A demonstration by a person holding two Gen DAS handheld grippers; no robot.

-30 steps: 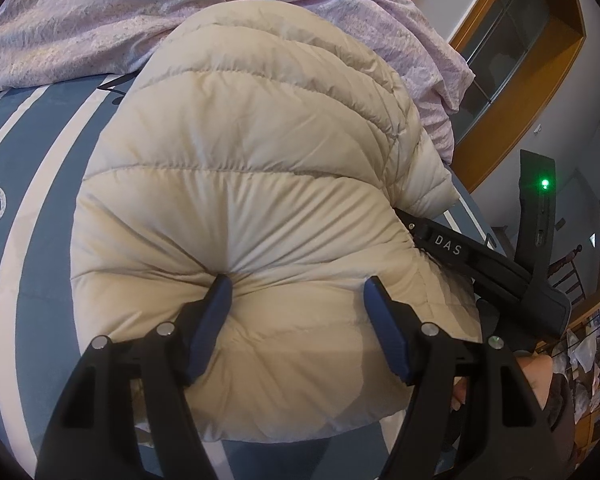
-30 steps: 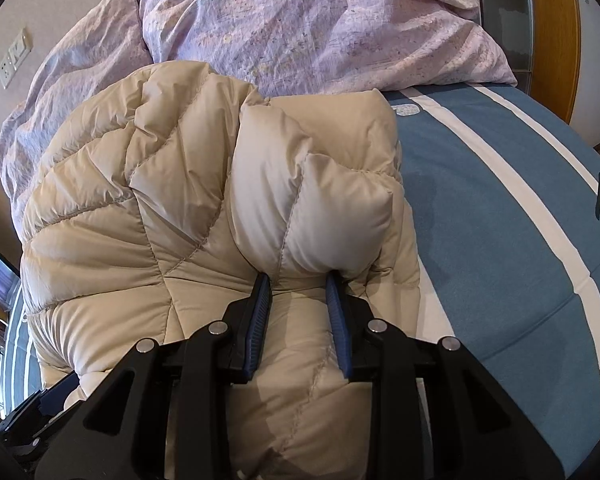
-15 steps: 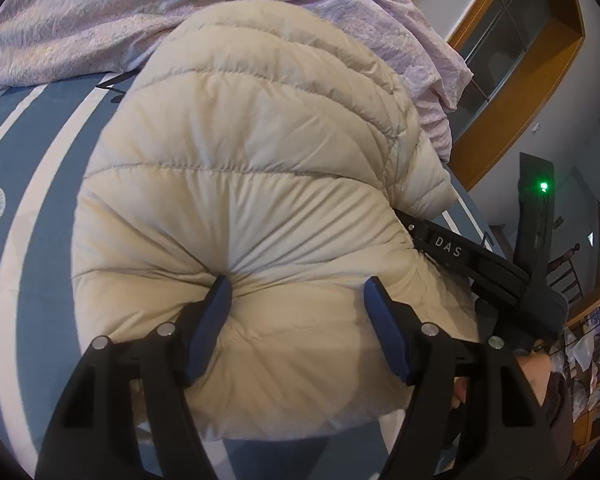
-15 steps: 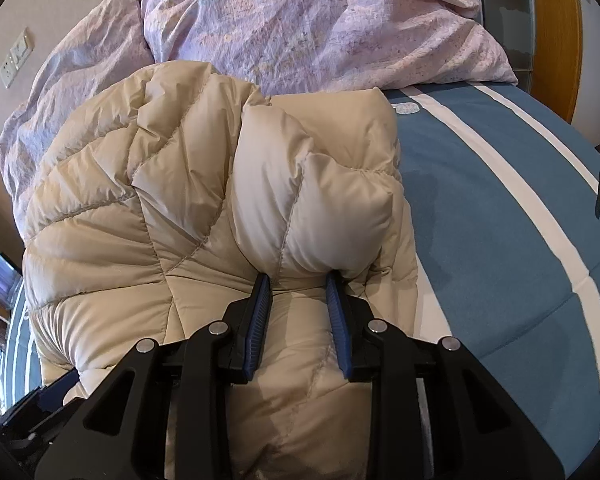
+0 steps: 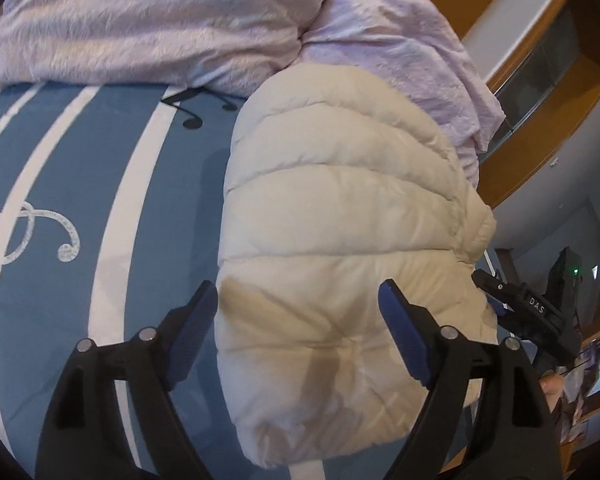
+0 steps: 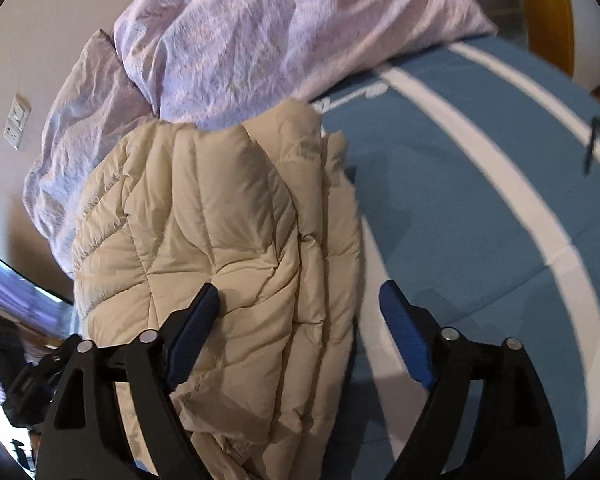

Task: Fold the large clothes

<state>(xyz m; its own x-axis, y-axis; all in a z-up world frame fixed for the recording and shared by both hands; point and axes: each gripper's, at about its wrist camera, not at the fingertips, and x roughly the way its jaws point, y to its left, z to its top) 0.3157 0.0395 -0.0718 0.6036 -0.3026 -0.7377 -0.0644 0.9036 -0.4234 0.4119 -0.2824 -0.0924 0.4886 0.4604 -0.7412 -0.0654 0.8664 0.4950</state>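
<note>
A cream quilted down jacket [image 5: 340, 240] lies folded into a thick bundle on the blue striped bed cover [image 5: 100, 200]. In the left wrist view my left gripper [image 5: 298, 304] hovers over the bundle's near end, its jaws opening, the blue pads clear of the fabric. From the right wrist view the jacket [image 6: 220, 240] shows its layered edge at the right. My right gripper [image 6: 300, 308] stands above that edge, jaws opening wide, nothing pinched between them. The right gripper's black body [image 5: 532, 312] also appears past the jacket in the left wrist view.
A rumpled lilac duvet [image 5: 160, 20] is heaped at the head of the bed behind the jacket [image 6: 280, 40]. A wooden frame [image 5: 540, 80] runs along the far side. A wall socket [image 6: 17, 122] sits on the wall. A hand [image 5: 552, 384] shows at the lower right.
Both grippers let go of the jacket and opened wide. The left one drew back to the left, the right one drew back to the right, and the pinched fold dropped flat onto the bundle.
</note>
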